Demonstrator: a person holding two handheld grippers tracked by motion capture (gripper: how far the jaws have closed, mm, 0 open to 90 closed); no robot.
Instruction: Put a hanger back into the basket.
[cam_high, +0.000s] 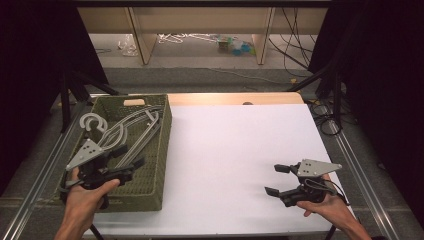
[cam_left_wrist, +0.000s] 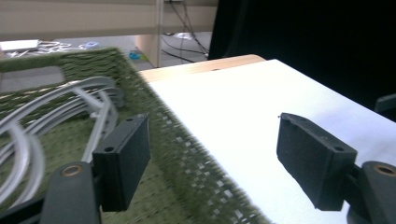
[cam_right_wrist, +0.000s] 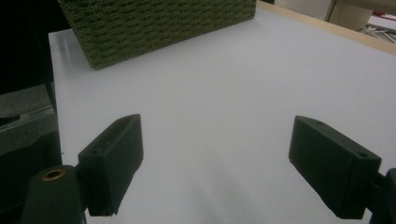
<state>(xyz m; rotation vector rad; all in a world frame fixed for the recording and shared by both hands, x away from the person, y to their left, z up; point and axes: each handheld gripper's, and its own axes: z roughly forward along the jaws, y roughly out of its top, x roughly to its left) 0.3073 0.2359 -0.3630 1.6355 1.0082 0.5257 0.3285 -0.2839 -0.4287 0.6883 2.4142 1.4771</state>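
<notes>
The left gripper (cam_high: 131, 167) hung over the near end of the green woven basket (cam_high: 161, 150), jaws spread wide and holding nothing. In the left gripper view one pad (cam_left_wrist: 123, 161) sat over the basket's inside and the other (cam_left_wrist: 312, 158) out over the white table (cam_left_wrist: 243, 107), so the rim ran right between them. Just ahead of it lay the grey hangers (cam_high: 125, 132), a loose stack resting lengthwise in the basket, their hooks (cam_high: 92, 122) curling up at the far left corner.

Those hangers looked like moulded plastic: light, fairly stiff, smooth and probably a bit slick on the pads. The thin curved arms (cam_left_wrist: 56, 100) overlapped one another, so my call was that lifting one could drag its neighbours along. The best hold seemed to be across a single straight stretch of arm or the neck below the hook, where the jaws could close flat on it.

Well apart, on the right side of the table, the right gripper (cam_high: 274, 180) rested low in the person's hand, jaws likewise parted and empty, pointing back toward the basket's outer wall (cam_right_wrist: 159, 28).
</notes>
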